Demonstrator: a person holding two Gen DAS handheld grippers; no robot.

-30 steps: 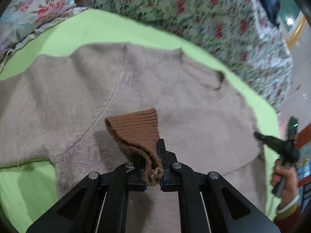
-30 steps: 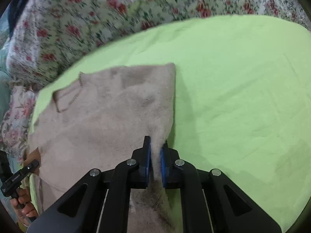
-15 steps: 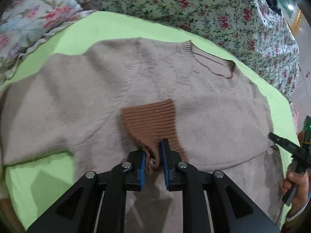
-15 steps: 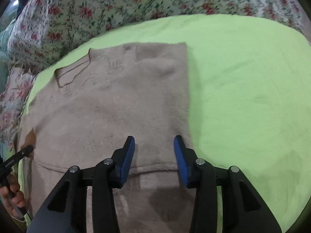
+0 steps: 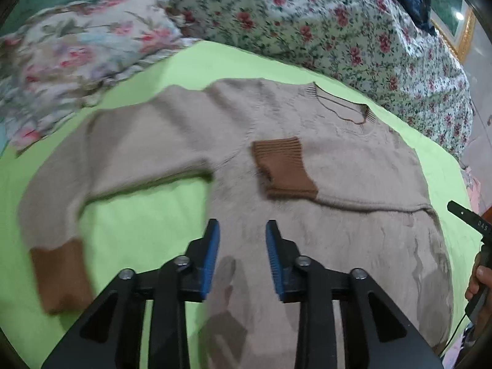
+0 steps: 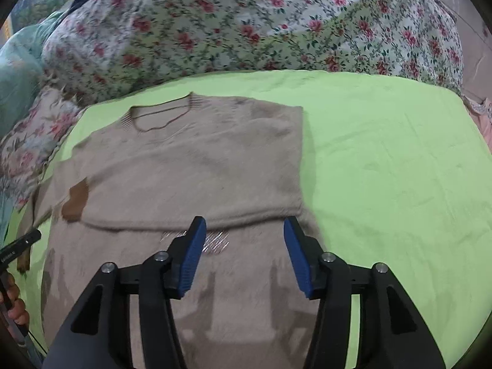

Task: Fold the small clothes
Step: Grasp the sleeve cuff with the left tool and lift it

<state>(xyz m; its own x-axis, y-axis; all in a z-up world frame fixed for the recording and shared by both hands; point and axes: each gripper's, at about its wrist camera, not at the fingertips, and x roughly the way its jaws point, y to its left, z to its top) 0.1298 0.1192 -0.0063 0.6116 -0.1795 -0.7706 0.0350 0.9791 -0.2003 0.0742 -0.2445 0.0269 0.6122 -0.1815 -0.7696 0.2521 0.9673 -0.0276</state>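
A beige knitted sweater (image 5: 353,166) (image 6: 190,166) lies flat on the lime-green sheet (image 5: 147,224) (image 6: 384,160). One sleeve is folded across the chest, its brown ribbed cuff (image 5: 283,166) (image 6: 75,200) resting in the middle. The other sleeve stretches out to the left, ending in a brown cuff (image 5: 58,273). My left gripper (image 5: 242,230) hovers over the sweater's lower part, jaws opening, nothing between them. My right gripper (image 6: 244,226) hangs above the folded sleeve's lower edge, jaws opening and empty.
Floral bedding (image 5: 307,21) (image 6: 230,30) and a flowered pillow (image 5: 80,49) border the sheet at the back. A hand holding the other gripper shows at the right edge (image 5: 479,273) and at the left edge (image 6: 12,295). Bare green sheet spreads right of the sweater.
Both grippers let go: the left released the brown cuff, the right released the sleeve fabric. Both drew back and up, so more of the sweater shows, with the sleeve lying folded across the chest.
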